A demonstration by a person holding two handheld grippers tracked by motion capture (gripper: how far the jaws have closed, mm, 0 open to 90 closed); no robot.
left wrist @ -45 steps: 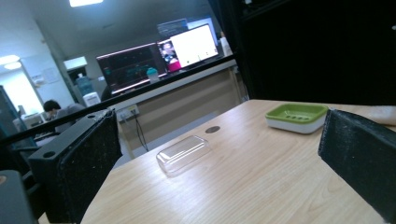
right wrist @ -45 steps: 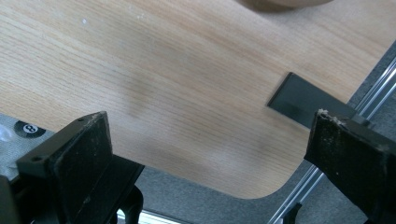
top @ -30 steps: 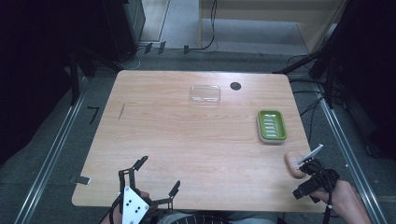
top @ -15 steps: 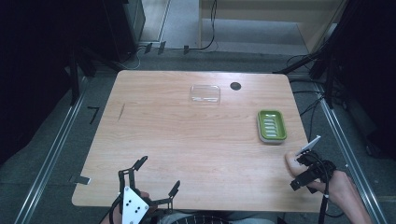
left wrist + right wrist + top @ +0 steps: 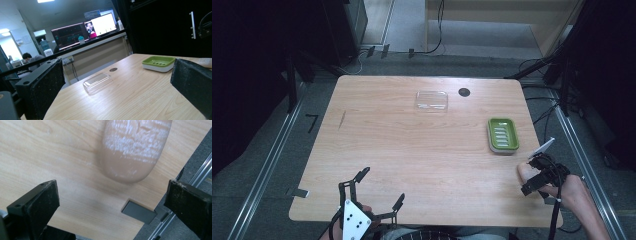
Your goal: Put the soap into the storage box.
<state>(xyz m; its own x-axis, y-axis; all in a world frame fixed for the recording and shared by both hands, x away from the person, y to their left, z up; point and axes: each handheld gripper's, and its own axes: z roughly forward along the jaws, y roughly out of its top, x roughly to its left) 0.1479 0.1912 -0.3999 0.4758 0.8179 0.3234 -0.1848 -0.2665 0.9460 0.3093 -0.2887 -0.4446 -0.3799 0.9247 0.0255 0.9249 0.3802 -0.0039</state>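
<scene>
**Both grippers wide open; soap lies under the right one**

At the near left edge of the table (image 5: 377, 145), the left gripper (image 5: 379, 190) sits low with its jaws spread wide and nothing between them. In the left gripper view its two black jaws stand far apart at the sides, and the bare wood runs out between them toward the far things.

Further on, near the far edge, a clear lid (image 5: 431, 100) lies flat on the wood; in the left gripper view it is the see-through shell (image 5: 97, 82) near the middle. Just beside it to the right is a small dark round spot (image 5: 464, 92) in the tabletop.

Toward the right side stands a green dish (image 5: 502, 135), ribbed inside, with nothing in it, well apart from the lid.

Near the table's right front corner lies the soap (image 5: 523, 172), a tan rounded bar with a whitish, scuffed top (image 5: 135, 150). The right gripper (image 5: 536, 172) is over it, held in a hand (image 5: 574, 192) coming in from the lower right. Its jaws gape wide and grip nothing; in the right gripper view the soap lies beyond them, touching neither.
</scene>
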